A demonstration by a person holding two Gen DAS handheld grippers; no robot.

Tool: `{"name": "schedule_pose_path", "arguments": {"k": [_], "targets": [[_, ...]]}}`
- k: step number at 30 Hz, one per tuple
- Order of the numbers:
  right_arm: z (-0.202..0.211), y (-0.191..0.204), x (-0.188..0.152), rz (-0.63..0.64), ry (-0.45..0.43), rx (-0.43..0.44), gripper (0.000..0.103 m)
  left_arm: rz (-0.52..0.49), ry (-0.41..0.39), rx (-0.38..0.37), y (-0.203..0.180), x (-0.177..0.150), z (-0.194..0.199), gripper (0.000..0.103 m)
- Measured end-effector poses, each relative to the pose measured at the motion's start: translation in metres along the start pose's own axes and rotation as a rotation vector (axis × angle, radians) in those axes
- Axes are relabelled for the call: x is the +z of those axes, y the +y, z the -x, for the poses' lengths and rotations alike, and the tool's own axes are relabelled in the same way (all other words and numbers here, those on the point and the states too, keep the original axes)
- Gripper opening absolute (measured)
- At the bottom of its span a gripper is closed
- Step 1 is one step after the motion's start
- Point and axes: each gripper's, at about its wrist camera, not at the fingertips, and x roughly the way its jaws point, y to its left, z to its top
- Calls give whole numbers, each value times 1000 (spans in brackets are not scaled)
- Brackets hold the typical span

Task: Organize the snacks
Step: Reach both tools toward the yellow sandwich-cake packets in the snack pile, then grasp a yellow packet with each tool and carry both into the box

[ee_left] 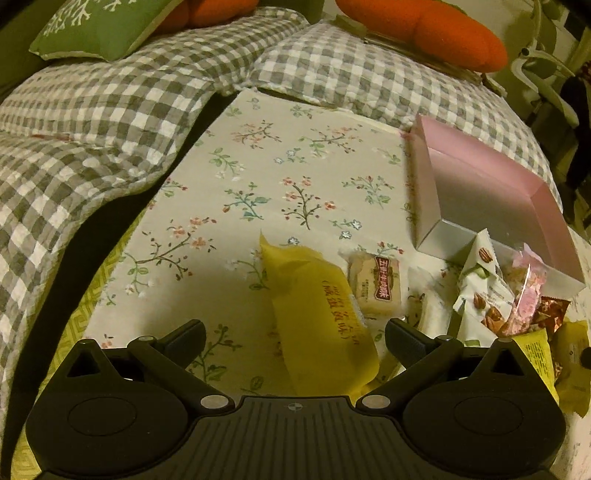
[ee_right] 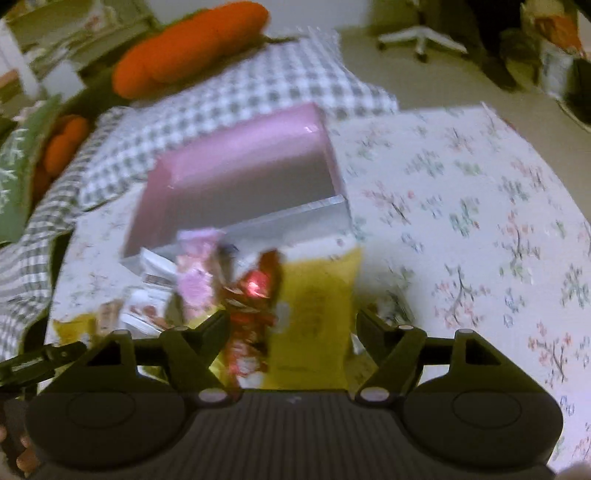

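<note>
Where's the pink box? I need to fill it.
Left wrist view, right side: the pink box sits open on the floral cloth, just behind the snack pile.

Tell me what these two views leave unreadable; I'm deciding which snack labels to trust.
- Right wrist view: motion blur smears the red wrapper and yellow packet; print unreadable.
- Left wrist view: the pecan packet and pink packet hide the pink box's near corner.

pink box (ee_left: 480,192): 1 | yellow packets (ee_left: 317,325): 3 | orange cushions (ee_left: 424,29): 2
</note>
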Motion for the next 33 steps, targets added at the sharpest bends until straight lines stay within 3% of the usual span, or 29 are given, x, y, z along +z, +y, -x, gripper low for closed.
{"name": "schedule_pose_path", "arguments": {"k": [10,22,24,27,29,31,33], "targets": [[-14,5,-1,32,41,-41,57,35,13,2,8,1,-4,103],[-18,7,-1,59,46,-57,42,4,39,9,-5,-8,-21,101],[-17,7,0,52,43,-52,39,22,28,-5,-2,-7,-20,96],[-15,7,-1,37,36,-44,37,9,8,7,-3,-7,-17,76],[-15,6,-1,24,36,-35,36,0,-4,21,-4,-7,-15,49],[-13,5,-1,12,31,-31,34,17,-9,24,-1,-5,-14,39],[-11,4,-1,-8,22,-27,34,32,-14,12,3,-4,-13,37]]}}
